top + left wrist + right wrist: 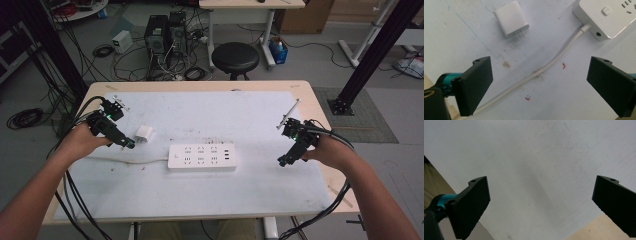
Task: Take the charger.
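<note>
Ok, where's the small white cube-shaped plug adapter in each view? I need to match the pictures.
High view: the small white plug adapter lies left of centre on the white mat, just beyond the left gripper.
Left gripper view: upper middle, its prongs pointing toward the jaws.
Right gripper view: not in this picture.
Shared landmark: the white power strip, centre in the high view, top right corner in the left gripper view.

The high view looks forward and down on my whole table [310,100]. My left gripper view sits close above the mat, sharing the charger [511,18] and power strip [606,17] with it. My right gripper view faces bare mat [536,157] closely.
</note>
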Demonstrator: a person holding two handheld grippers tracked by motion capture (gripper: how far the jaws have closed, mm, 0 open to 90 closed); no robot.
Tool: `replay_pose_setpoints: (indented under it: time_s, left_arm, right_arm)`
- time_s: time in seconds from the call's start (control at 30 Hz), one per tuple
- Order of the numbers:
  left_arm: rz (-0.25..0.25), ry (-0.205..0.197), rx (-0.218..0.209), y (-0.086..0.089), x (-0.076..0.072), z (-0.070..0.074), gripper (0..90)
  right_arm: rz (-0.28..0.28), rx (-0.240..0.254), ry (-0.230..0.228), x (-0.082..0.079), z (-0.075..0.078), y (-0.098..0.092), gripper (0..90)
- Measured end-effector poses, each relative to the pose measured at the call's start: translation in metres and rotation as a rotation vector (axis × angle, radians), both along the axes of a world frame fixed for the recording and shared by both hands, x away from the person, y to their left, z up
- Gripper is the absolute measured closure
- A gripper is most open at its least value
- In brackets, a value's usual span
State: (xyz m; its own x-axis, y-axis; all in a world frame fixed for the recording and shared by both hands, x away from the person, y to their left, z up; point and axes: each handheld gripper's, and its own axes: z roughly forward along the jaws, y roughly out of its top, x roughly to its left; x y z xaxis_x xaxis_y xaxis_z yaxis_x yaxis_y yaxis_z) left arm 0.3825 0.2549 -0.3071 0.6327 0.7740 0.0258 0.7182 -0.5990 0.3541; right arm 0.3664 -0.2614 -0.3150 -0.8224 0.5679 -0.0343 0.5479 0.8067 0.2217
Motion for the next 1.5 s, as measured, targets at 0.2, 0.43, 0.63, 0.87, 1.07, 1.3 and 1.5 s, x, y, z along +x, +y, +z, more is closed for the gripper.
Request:
replay_pose_setpoints:
  time_s: [0.2, 0.43, 0.63, 0.87, 1.07, 1.3, 1.5]
  left_arm:
    - [0.018, -0.004, -0.005, 0.001, -0.001, 0.001, 6.5]
    - [0.065, -0.023, -0.032, 0.004, -0.001, 0.005, 6.4]
    - [0.095, -0.036, -0.039, -0.001, 0.006, 0.005, 6.4]
    - [0.166, -0.053, -0.036, -0.006, 0.017, -0.001, 6.4]
    - [0.212, -0.032, -0.042, -0.006, 0.032, -0.012, 6.4]
    - [0.281, -0.032, -0.057, -0.010, 0.051, -0.027, 6.5]
    - [0.321, -0.018, -0.064, -0.011, 0.065, -0.044, 6.5]
  right_arm:
    - [0.004, 0.000, -0.007, 0.000, 0.001, 0.001, 0.8]
    - [0.006, -0.008, -0.024, -0.003, 0.004, 0.002, 0.8]
    - [-0.001, 0.016, -0.042, -0.001, 0.010, 0.004, 0.8]
    - [0.005, 0.021, -0.052, 0.004, 0.015, 0.008, 0.8]
    - [0.012, 0.022, -0.043, 0.005, 0.014, 0.009, 0.8]
    - [0.009, 0.030, -0.033, 0.006, 0.013, 0.010, 0.8]
    - [0.010, 0.034, -0.029, 0.008, 0.012, 0.010, 0.8]
